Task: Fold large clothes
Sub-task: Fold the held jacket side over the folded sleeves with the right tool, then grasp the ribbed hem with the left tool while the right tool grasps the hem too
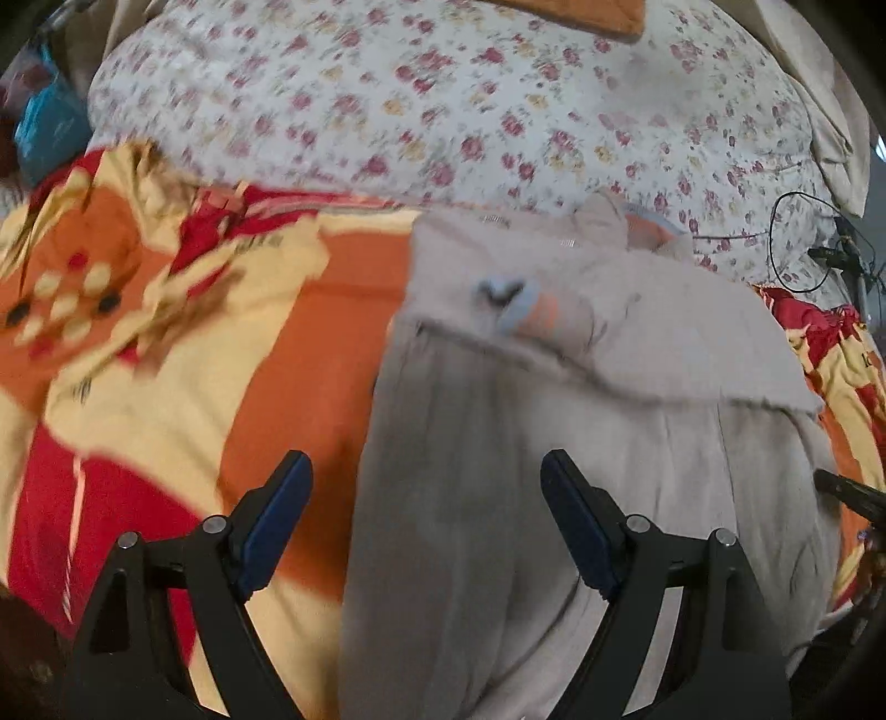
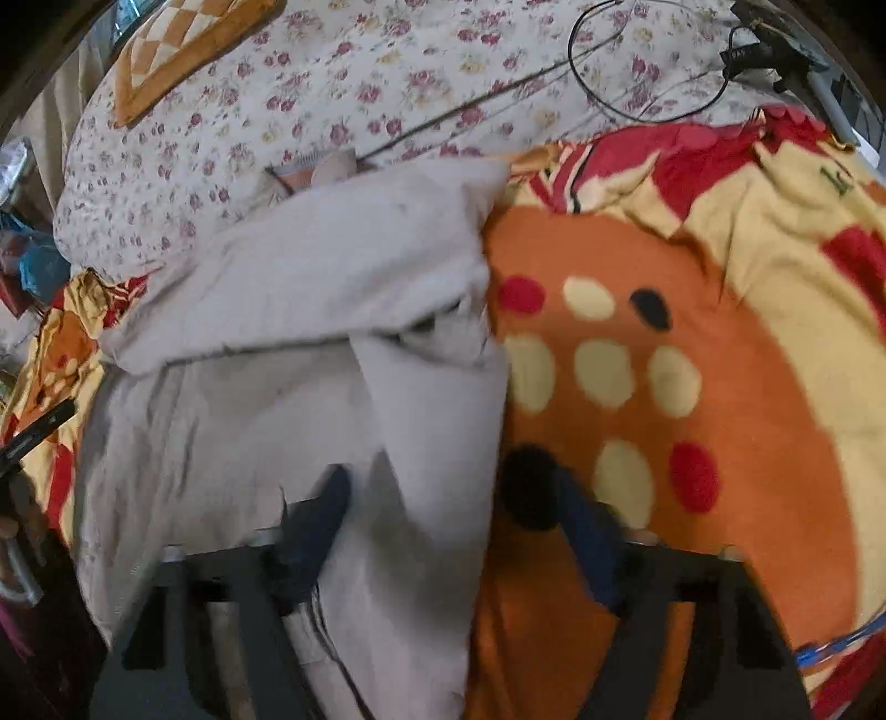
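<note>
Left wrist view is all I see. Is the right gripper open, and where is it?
Observer: The right gripper is open, its jaws astride the garment's right edge.
Operator: What is under its right finger?
Observer: The blanket, an orange patch with cream, red and black dots.
Operator: And the orange thing at the top?
Observer: A cushion with an orange and cream check, on the floral sheet.
</note>
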Demonstrator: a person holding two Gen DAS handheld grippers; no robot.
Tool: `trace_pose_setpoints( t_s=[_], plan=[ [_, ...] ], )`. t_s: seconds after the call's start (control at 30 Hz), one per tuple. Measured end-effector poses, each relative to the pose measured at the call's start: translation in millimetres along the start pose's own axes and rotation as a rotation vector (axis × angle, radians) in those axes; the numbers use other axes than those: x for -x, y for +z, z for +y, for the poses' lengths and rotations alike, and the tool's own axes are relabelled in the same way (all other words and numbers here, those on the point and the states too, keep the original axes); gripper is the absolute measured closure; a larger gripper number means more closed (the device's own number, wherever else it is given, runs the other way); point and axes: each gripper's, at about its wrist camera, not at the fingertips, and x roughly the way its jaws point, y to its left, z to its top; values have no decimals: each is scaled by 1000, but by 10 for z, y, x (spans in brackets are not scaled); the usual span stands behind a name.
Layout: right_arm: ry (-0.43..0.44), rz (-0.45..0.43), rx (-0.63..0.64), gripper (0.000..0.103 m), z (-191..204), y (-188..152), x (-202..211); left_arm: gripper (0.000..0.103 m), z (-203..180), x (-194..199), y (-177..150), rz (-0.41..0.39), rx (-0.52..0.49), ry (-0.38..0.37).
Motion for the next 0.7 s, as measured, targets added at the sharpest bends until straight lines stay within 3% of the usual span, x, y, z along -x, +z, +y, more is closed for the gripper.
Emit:
trace_pose_setpoints(
  t_s=[0.03, 0.13, 0.23, 0.33, 0.4, 0.43, 0.57, 0.67, 0.7],
  plan=[
    [-6, 2, 8, 99, 15, -19, -14, 18, 28, 31, -69, 6, 12, -4],
    [-58, -53, 16, 102, 10, -55, 159, 18, 67, 86, -260, 21, 20, -17],
    [-81, -41, -6, 102, -46, -70, 168, 18, 75, 169, -380, 22, -7, -2],
    [-19, -16, -43, 87, -72, -180, 276, 18, 127, 270, -478, 17, -7, -7],
    [56, 24, -45, 50, -60, -329, 354, 18, 181, 310, -543, 26, 1, -20],
    [78, 35, -29, 47, -20, -407, 376, 18, 205, 321, -583, 34, 6, -20],
    [99, 94, 27, 50, 106, -735, 345, 18, 236, 319, -719, 56, 13, -15],
    [101, 87, 73, 95, 238, -888, 315, 18, 223, 281, -796, 92, 10, -17],
    [71, 63, 124, 96, 302, -900, 358, 18, 215, 283, -816, 103, 4, -22]
  ],
)
